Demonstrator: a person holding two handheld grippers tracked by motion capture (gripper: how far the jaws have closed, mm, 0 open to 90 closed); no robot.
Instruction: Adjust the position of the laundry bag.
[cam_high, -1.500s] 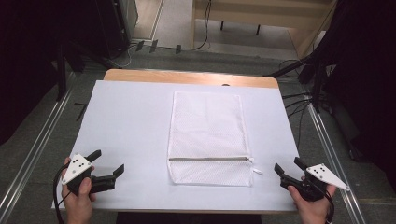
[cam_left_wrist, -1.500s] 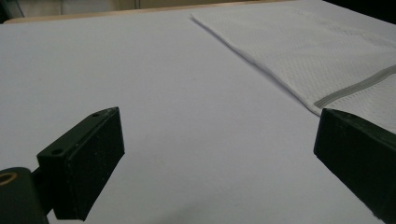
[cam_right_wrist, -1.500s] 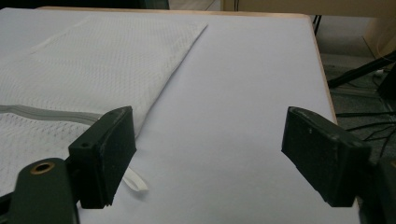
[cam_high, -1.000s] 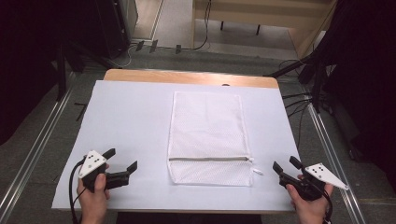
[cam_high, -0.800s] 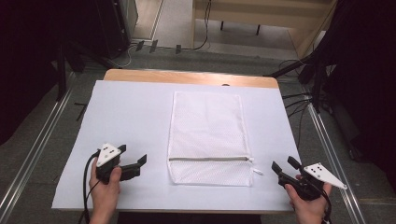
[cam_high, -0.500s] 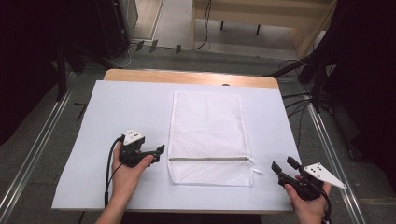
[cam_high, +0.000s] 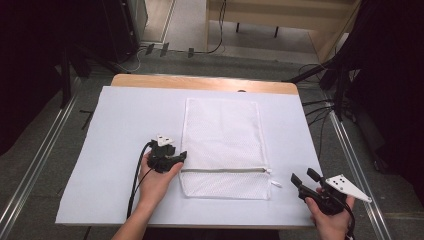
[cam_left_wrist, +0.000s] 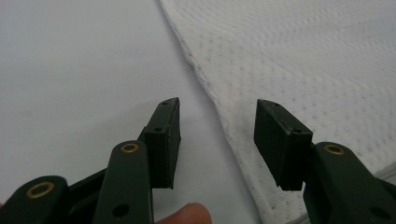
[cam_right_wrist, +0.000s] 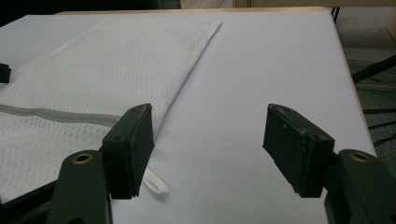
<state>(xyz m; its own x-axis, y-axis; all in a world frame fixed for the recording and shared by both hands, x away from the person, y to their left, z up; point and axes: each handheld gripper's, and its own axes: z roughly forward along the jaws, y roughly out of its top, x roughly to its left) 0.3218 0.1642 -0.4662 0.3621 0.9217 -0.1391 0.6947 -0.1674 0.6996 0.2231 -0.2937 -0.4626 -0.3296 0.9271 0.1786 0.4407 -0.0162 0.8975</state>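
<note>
White paper (cam_high: 115, 150) covers the wooden table (cam_high: 200, 82) in front of me, and dark floor with cables lies around it. On the paper, a white rectangular mesh laundry bag (cam_high: 222, 135) lies flat in the middle, with a grey zipper (cam_high: 222, 170) running across it near my side and a small white pull tab (cam_right_wrist: 156, 183) at the zipper's right end.

My left gripper (cam_high: 175, 158) is at the left edge of the bag, just beside the start of the zipper. Its jaws have just been closing; they are now half wide, one over the paper and one over the mesh, with the hem (cam_left_wrist: 210, 93) between them, and the pads do not press on it.

My right gripper (cam_high: 306, 178) hovers near the bag's lower right corner, apart from it. Its jaws stand wide and hold nothing.
</note>
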